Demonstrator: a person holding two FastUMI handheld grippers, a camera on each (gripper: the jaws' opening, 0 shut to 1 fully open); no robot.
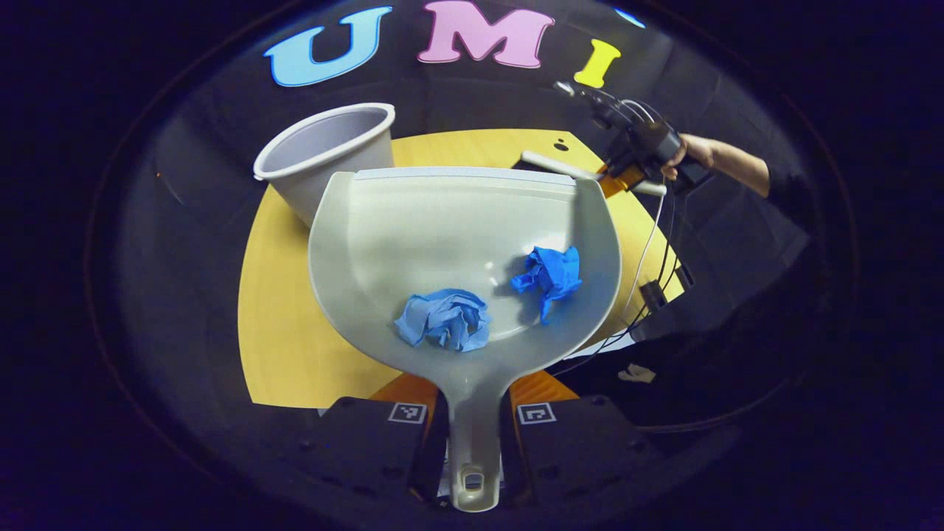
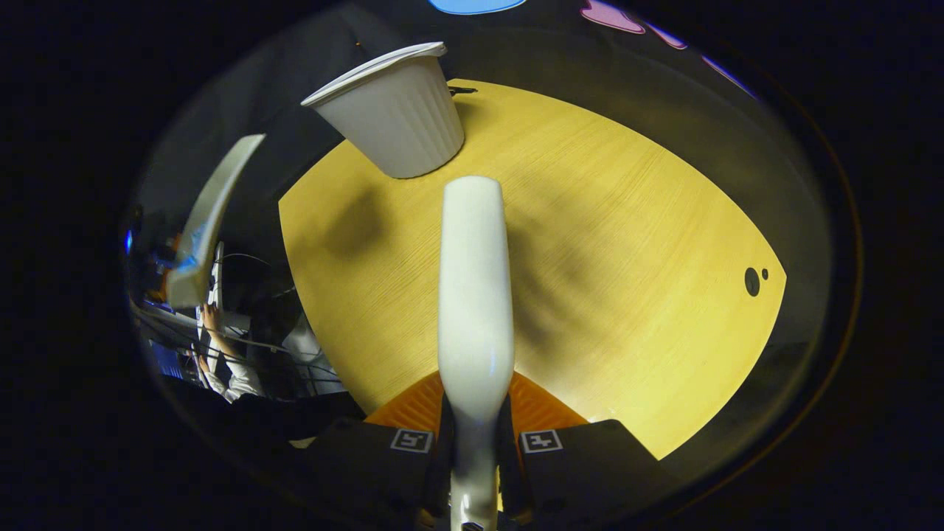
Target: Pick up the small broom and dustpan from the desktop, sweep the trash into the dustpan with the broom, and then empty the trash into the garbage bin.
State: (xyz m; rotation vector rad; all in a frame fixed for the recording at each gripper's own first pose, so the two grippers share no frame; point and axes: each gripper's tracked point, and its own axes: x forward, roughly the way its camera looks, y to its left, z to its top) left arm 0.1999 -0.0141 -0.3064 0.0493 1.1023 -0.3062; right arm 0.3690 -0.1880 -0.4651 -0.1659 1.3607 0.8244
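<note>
Dustpan [image 1: 442, 228] clamped by handle in left gripper [image 1: 472, 435], two blue wads [image 1: 445, 318] aboard; bin [image 1: 332, 158] just beyond its lip, left. Right gripper [image 2: 472, 450] grips broom [image 2: 476, 295].

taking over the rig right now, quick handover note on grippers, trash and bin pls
Left gripper: shut on the dustpan handle, pan lifted off the desk.
Right gripper: shut on the broom, held over the desk.
Trash: two crumpled blue paper wads lie in the dustpan.
Garbage bin: at the desk's far edge, just beyond the dustpan.
Done: pick-up, sweeping.
Left: tip the wads into the bin.
</note>
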